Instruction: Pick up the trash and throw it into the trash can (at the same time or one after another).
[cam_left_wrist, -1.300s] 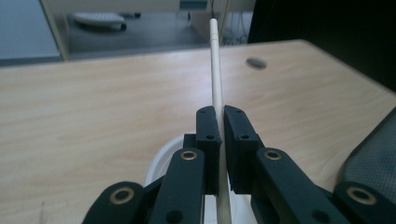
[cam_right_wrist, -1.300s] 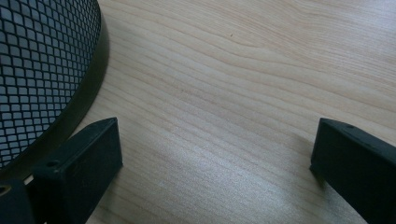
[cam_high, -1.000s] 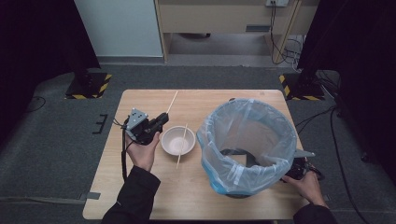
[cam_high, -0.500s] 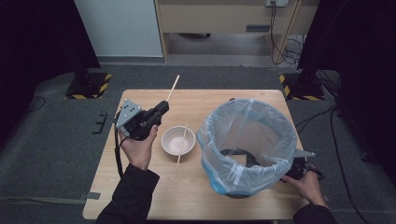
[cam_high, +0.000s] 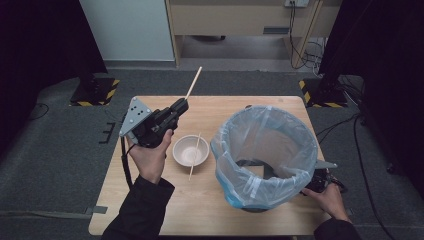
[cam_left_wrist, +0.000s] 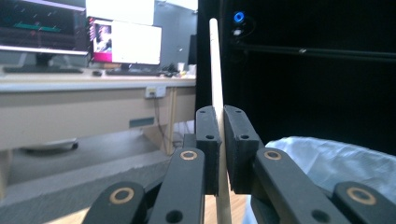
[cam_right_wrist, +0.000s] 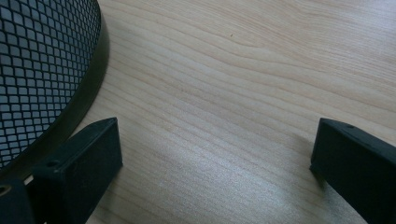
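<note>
One chopstick clamped in left hand-held gripper, another across bowl

A lab or office is indicated by monitors on a desk, cabling and black curtains.

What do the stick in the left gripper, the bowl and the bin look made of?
Stick: pale, matte, probably wood or bamboo. Bowl: smooth white, ceramic or plastic, can't tell which. Bin: black diamond-pattern mesh, likely metal, lined with a thin translucent plastic bag.
</note>
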